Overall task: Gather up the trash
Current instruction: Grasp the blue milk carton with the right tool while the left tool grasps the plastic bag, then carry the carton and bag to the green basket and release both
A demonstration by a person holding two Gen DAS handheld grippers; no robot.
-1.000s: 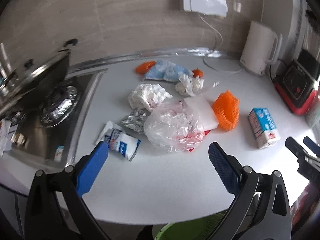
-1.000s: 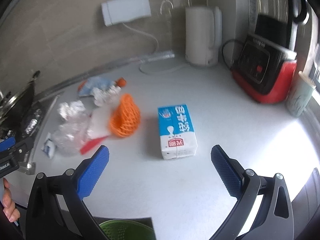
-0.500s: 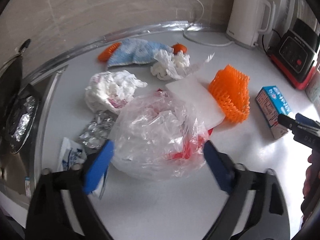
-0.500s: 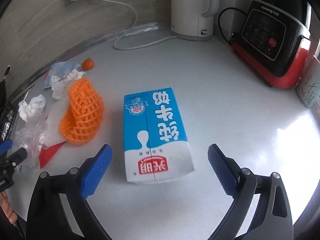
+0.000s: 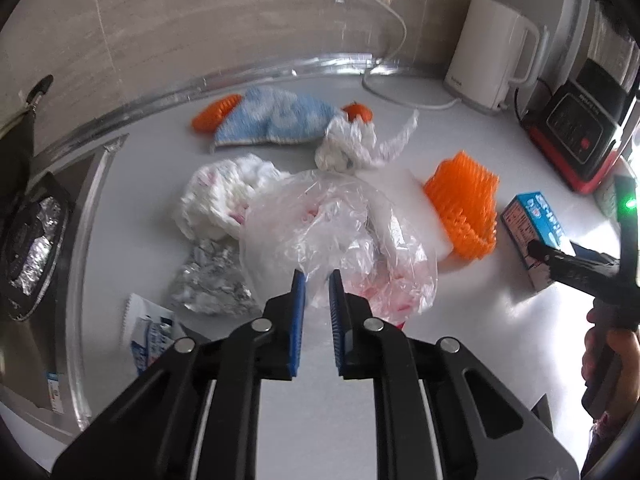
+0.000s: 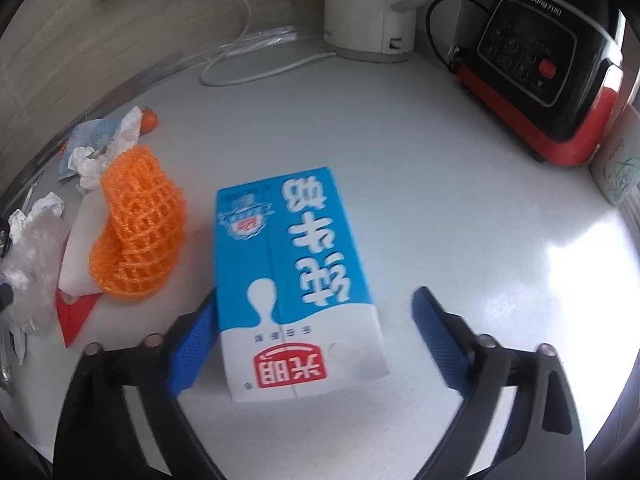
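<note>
The left gripper [image 5: 317, 280] has its fingers [image 5: 298, 300] drawn nearly together, pinching the near edge of a clear plastic bag [image 5: 336, 236] that lies crumpled in the middle of the white desk [image 5: 280, 420]. Left of the bag sit a wad of white tissue [image 5: 218, 196] and a crushed piece of foil [image 5: 208, 280]; a small printed sachet [image 5: 148, 330] lies nearer, at the left. Just right of the bag are a white foam slab [image 5: 412, 204] and an orange net [image 5: 466, 210]. Farther back lie a blue cloth [image 5: 276, 118] and a knot of white plastic [image 5: 352, 142]. A white kettle [image 5: 490, 68] stands at the far right by the wall.

The right gripper [image 6: 316, 308] straddles the near end of a blue and white milk carton [image 6: 288, 268] lying flat on the desk. Its fingers [image 6: 436, 340] are wide but closing: the left one is just at the carton's side, whether touching I cannot tell, and the right one stands clear of it. A red and black appliance [image 6: 548, 72] sits at the far right. In the left wrist view a hand [image 5: 608, 356] holds the right gripper at the right edge.
</note>
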